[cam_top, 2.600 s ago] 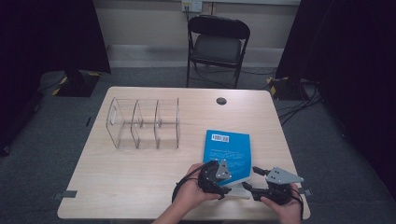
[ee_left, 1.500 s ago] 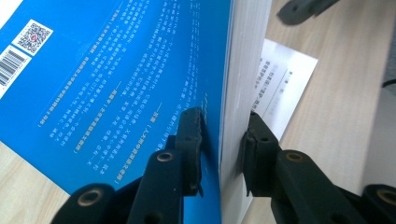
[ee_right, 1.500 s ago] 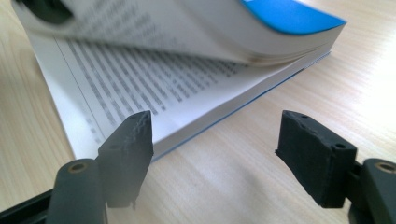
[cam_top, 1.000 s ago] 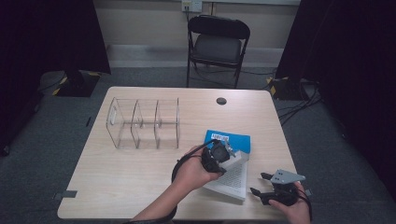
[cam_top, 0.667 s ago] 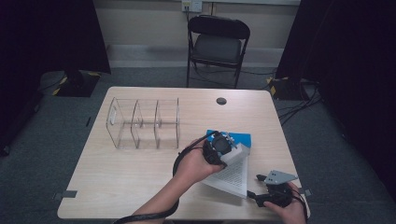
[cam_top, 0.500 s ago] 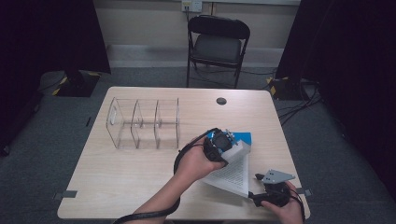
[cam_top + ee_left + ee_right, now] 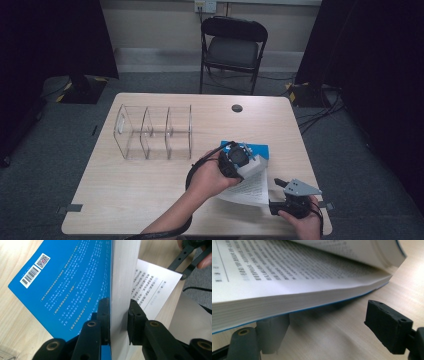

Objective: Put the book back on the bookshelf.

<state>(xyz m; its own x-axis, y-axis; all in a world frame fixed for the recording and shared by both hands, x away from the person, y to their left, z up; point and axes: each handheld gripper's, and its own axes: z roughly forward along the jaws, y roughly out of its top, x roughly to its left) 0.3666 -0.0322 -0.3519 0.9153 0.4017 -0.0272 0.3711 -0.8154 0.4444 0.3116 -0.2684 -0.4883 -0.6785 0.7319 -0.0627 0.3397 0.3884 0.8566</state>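
A book with a blue cover (image 7: 257,148) lies open at the table's front right. My left gripper (image 7: 246,162) is shut on the raised block of pages and back cover, holding it nearly upright. In the left gripper view the jaws (image 7: 119,315) pinch the white page block (image 7: 123,272), with the blue cover (image 7: 67,282) to its left and a printed page (image 7: 152,285) lying flat to its right. My right gripper (image 7: 274,195) stands open at the flat half's near corner. In the right gripper view (image 7: 329,330) one jaw lies under the flat pages (image 7: 287,277) and the other stands apart beside them.
A clear three-compartment organizer (image 7: 155,131) stands at the table's left middle. A black round cap (image 7: 237,108) sits near the far edge. A folding chair (image 7: 232,50) stands behind the table (image 7: 125,200). The right gripper is close to the front right corner.
My left gripper took hold of the book's upper part and lifted it up and away, opening the book. The right gripper drew back, then slid in toward the flat pages.
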